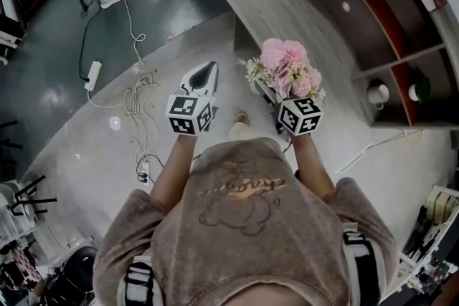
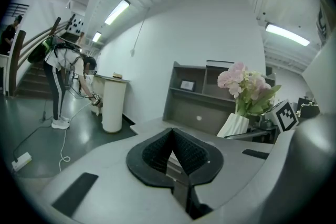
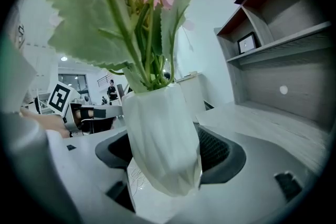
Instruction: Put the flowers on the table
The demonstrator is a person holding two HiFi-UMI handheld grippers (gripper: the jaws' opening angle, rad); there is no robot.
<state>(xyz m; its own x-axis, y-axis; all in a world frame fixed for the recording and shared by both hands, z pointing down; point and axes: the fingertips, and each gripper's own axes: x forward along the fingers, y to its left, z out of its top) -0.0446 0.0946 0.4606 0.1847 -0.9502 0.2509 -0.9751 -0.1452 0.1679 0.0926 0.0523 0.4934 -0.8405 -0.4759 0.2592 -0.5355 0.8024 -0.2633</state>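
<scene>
Item: flowers [image 1: 290,72], pink blooms with green leaves in a white faceted vase [image 2: 232,126], held upright in the air at 1 o'clock from the person in the head view, near the near end of the grey wooden table [image 1: 287,3] that runs on toward 12 o'clock. Right gripper [image 3: 167,150]: jaws clamped on the vase's lower body; left gripper [image 2: 170,134]: jaws together on nothing, at 11 o'clock. Handling, as judged: vase rigid, smooth, likely slippery and breakable, top-heavy under soft, crushable blooms, so grip the vase body, never stems or petals.
</scene>
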